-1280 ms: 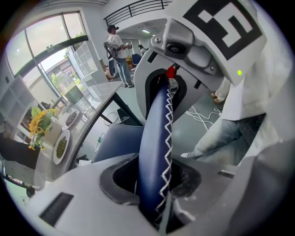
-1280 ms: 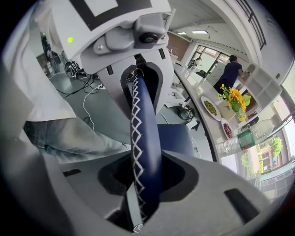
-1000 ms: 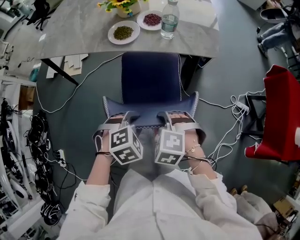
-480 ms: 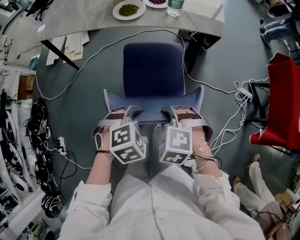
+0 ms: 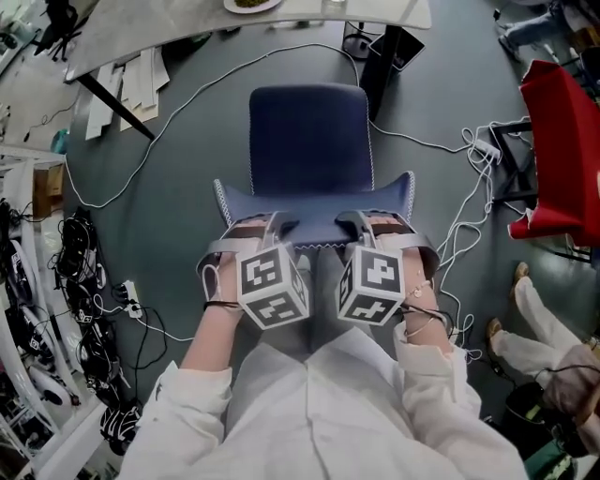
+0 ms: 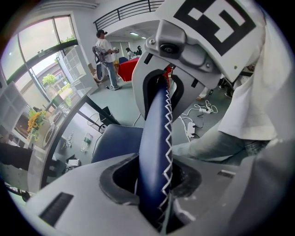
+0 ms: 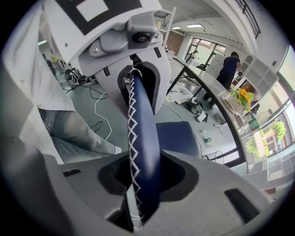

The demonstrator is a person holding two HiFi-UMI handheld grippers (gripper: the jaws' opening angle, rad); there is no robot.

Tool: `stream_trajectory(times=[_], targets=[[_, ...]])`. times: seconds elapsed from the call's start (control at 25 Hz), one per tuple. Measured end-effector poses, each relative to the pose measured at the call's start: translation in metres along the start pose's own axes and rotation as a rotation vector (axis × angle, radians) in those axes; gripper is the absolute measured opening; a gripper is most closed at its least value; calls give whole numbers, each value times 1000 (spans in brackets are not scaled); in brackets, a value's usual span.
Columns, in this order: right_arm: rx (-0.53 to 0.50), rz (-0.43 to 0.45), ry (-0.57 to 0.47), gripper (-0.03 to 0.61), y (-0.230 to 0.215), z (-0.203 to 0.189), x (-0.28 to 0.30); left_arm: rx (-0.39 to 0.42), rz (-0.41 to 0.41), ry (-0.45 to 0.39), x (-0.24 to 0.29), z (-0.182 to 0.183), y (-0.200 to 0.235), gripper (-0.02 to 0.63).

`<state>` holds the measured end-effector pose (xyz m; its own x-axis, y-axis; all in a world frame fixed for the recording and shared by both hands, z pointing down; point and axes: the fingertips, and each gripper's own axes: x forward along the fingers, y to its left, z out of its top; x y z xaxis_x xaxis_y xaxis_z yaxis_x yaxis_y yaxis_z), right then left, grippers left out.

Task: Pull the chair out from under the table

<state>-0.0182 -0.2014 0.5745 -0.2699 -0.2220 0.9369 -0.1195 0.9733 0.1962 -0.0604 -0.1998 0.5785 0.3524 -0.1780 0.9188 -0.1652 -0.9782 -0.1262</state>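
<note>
A dark blue chair (image 5: 309, 141) with white zigzag stitching along its backrest (image 5: 314, 217) stands on the grey floor, its whole seat out from under the grey table (image 5: 141, 28) at the top edge. My left gripper (image 5: 272, 228) is shut on the backrest's top edge left of centre. My right gripper (image 5: 354, 227) is shut on the same edge right of centre. In the left gripper view the backrest (image 6: 154, 152) runs between the jaws, with the right gripper's jaws clamped further along. The right gripper view shows the backrest (image 7: 143, 152) pinched the same way.
White cables (image 5: 441, 244) trail across the floor around the chair. A red chair (image 5: 562, 141) stands at the right, black table legs (image 5: 384, 56) beyond the seat, cable bundles (image 5: 75, 309) at the left. A person's legs (image 5: 534, 328) show at lower right.
Both grippers have drawn the chair back toward me. The seat, partly under the table a second ago, now sits wholly out, and the table has slid toward the top edge of the head view.
</note>
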Motion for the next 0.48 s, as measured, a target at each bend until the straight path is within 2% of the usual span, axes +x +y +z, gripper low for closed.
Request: stream_trajectory(times=[0.2, 0.48], targets=[[47, 0, 13, 117, 50, 10, -7, 52, -30, 0, -13, -17, -45, 137], [72, 17, 26, 117, 103, 10, -19, 72, -64, 0, -24, -25, -96, 137]])
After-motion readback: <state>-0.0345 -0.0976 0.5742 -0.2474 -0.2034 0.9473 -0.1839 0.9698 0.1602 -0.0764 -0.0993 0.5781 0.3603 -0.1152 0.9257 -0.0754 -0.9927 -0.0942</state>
